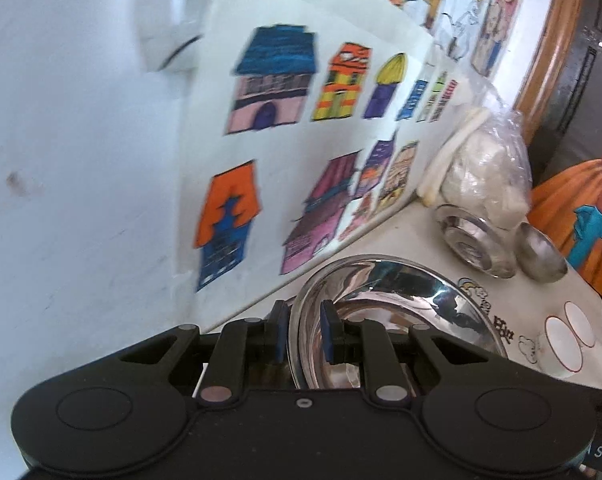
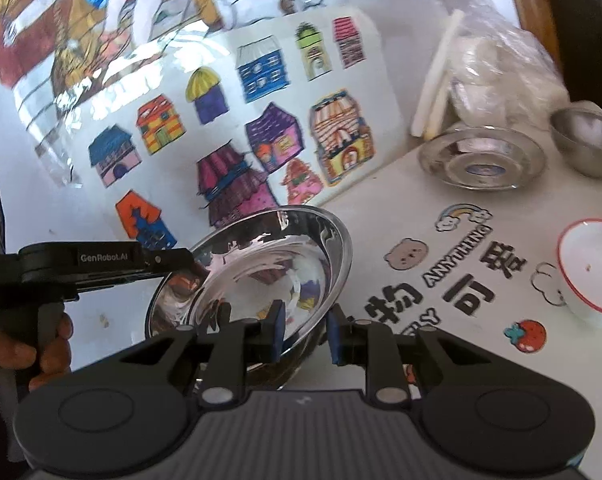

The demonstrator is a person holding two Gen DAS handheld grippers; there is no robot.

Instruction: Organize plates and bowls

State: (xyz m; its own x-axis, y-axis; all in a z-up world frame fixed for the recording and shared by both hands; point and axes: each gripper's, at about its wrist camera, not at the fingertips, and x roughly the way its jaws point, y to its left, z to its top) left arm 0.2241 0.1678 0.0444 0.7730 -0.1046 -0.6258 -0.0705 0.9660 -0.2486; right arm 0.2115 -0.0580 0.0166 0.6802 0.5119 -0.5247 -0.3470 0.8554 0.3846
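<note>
Polished steel is what I have in both grips: one big mirror-bright bowl (image 2: 257, 276), held off the table with its rim pinched on two sides. My left gripper (image 1: 304, 330) has its jaws nearly closed, the rim sandwiched between the blue pads (image 1: 327, 332), one pad inside the bowl and one outside. My right gripper (image 2: 304, 330) is almost as narrow, clamped on the near rim the same way, while the left one bites the rim off to its left.

I judge this bowl light and stiff, but slick; thin metal under rubber pads can slide or pivot if I tilt it, so the rolled lip is the only sensible place to hold, and two opposite grips keep it from swinging.

Ahead of my right jaws and to their right sit a smaller steel dish (image 2: 481, 160) and a little steel bowl (image 2: 587, 142); the white red-rimmed bowl (image 2: 593, 268) lies further right. That one looks ceramic, so chippable.
</note>
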